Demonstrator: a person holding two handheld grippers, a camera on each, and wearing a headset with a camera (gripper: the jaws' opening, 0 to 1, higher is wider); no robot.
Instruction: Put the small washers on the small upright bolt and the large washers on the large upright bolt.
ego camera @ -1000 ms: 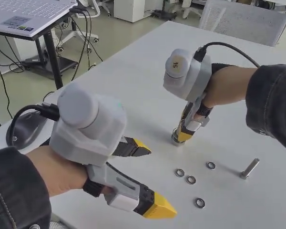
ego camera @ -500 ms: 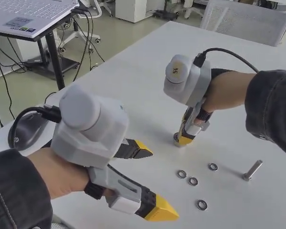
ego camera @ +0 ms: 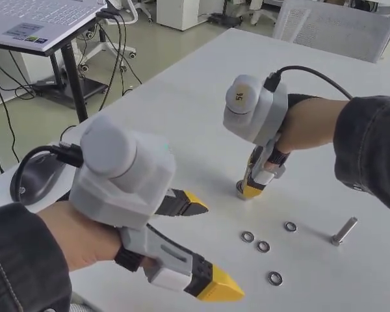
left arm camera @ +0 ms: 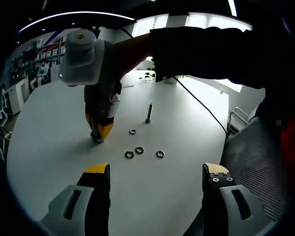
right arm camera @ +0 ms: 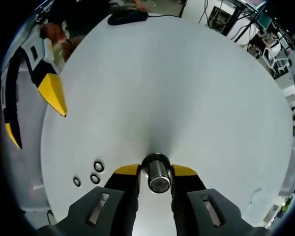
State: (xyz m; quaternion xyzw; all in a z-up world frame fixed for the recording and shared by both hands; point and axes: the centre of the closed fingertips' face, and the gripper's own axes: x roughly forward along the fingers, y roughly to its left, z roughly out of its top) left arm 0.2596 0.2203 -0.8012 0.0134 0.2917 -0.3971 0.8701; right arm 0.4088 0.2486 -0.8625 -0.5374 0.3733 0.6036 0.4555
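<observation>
**Open Left Claw Is Lying Nearest the Washers**

The left claw (ego camera: 220,250) is hovering over the near part of the surface (ego camera: 182,117), spread wide and carrying nothing. Four washers (ego camera: 263,246) are lying flat just beyond its tips. Past them, the right claw (ego camera: 248,190) is clamping the large bolt (right arm camera: 157,178), long axis upright. The small bolt (ego camera: 343,231) is standing farthest off. The left claw is judged better placed for the pickup.

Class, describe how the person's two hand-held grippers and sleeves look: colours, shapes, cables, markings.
The left hand-held gripper and right hand-held gripper have pale grey bodies with rounded caps, black jaws and pointed yellow tips. A black cable leaves each. The right cap bears a number. The sleeves are dark denim with pale stitching.
</observation>
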